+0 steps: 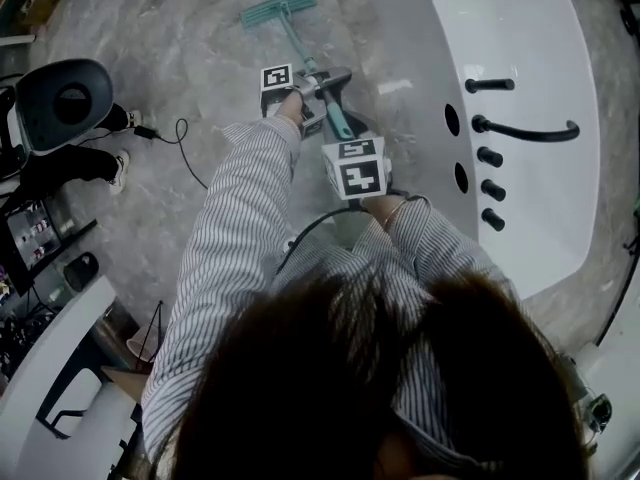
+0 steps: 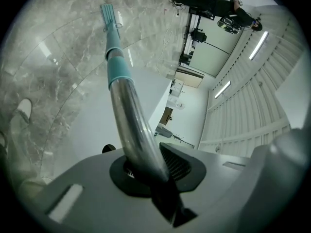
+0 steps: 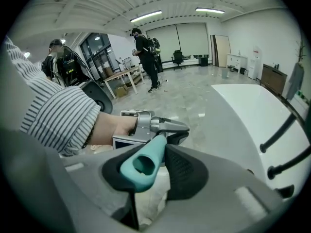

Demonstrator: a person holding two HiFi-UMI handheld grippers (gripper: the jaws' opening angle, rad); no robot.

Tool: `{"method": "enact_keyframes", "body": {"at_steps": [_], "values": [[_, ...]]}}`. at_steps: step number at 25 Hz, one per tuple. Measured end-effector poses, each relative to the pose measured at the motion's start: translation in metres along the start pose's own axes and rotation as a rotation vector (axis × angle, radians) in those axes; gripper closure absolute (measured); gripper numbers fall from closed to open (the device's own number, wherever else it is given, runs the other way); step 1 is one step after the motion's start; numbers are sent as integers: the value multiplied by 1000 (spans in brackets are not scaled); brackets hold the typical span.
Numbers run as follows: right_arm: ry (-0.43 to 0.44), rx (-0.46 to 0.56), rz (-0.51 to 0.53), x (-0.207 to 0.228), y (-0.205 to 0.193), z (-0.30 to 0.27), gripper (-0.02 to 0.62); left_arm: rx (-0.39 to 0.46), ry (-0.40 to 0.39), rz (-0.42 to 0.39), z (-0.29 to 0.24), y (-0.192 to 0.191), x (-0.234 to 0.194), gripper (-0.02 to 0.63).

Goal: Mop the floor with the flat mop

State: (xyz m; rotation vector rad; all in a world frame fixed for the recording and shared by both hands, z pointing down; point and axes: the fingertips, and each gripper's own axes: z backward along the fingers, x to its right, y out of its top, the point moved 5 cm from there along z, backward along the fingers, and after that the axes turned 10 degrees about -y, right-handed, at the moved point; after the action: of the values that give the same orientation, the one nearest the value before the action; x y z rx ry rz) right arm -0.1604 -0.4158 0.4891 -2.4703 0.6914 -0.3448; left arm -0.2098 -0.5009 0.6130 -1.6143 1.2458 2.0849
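The flat mop has a teal head [image 1: 278, 8] lying on the grey marble floor ahead of me, and its pole [image 1: 300, 53] slants back toward me. My left gripper [image 1: 312, 90] is shut on the pole's steel part [image 2: 129, 110], below the teal sleeve [image 2: 116, 62]; the mop head [image 2: 108, 13] shows far down the pole. Nearer my body, my right gripper [image 1: 345, 133] is shut on the teal handle end [image 3: 143, 166], whose hollow tip sticks out between the pads. The left gripper [image 3: 160, 125] and its striped sleeve appear just beyond it.
A large white curved counter [image 1: 540, 208] with black handles [image 1: 525, 128] runs along the right. A black cable [image 1: 180, 143] lies on the floor at left, near a person's shoes [image 1: 120, 168] and a round black device [image 1: 65, 98]. People stand far off [image 3: 145, 57].
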Motion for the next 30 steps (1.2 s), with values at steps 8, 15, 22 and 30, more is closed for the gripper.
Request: {"method": "enact_keyframes", "body": {"at_steps": [8, 15, 22, 30], "values": [[11, 6, -21, 15, 26, -25, 476, 15, -10, -14, -19, 33, 11, 555], [14, -6, -35, 17, 12, -22, 476, 24, -17, -21, -17, 25, 1, 555], [13, -27, -53, 17, -23, -8, 476, 15, -10, -20, -7, -2, -22, 563], [1, -24, -83, -3, -75, 39, 476, 7, -25, 3, 26, -65, -44, 563]]}}
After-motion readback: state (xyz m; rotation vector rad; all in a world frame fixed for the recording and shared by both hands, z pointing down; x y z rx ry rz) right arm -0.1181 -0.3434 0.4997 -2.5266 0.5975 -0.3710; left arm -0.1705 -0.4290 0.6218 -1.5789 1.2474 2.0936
